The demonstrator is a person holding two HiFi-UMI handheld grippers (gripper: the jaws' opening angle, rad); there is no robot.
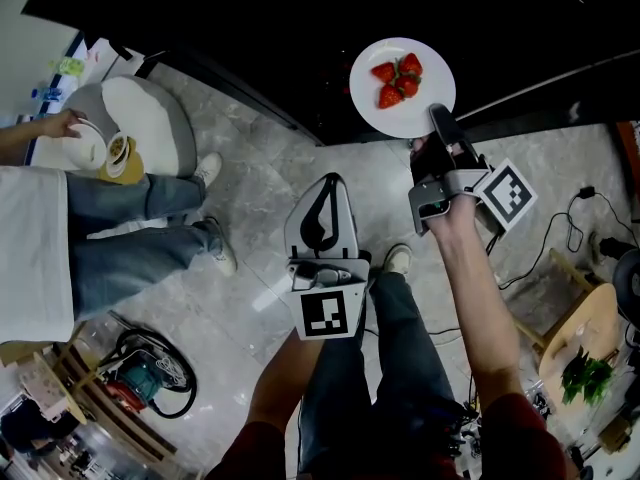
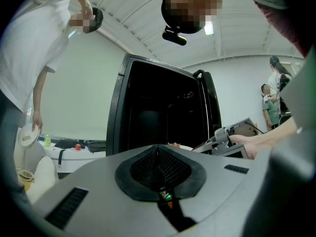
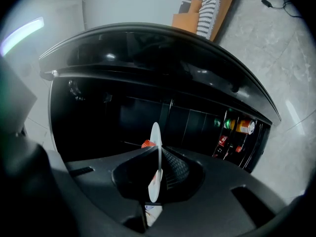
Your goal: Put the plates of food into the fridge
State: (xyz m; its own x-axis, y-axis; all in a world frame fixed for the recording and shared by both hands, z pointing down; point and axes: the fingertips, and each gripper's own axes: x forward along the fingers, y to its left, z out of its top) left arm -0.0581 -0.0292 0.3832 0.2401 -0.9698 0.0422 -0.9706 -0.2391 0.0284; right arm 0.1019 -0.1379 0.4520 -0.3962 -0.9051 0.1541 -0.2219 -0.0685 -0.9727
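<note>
A white plate (image 1: 402,86) carrying strawberries (image 1: 397,78) hangs in front of the open black fridge (image 1: 250,28). My right gripper (image 1: 440,120) is shut on its near rim. The right gripper view shows that plate (image 3: 156,162) edge-on between the jaws of the right gripper (image 3: 158,171), with a strawberry (image 3: 147,143) behind it and the dark fridge interior (image 3: 123,112) ahead. My left gripper (image 1: 324,193) is lower and to the left, shut and empty. The left gripper (image 2: 159,169) points at the fridge opening (image 2: 158,112), and the other gripper (image 2: 231,139) shows at the right.
A person in a white shirt and jeans (image 1: 120,238) stands at the left, holding a bowl (image 1: 100,146) over a white seat (image 1: 150,118). A power tool with a cable (image 1: 140,380) lies on the floor. A wooden stool with greens (image 1: 585,368) is at the right. Cans (image 3: 242,127) fill the fridge door shelf.
</note>
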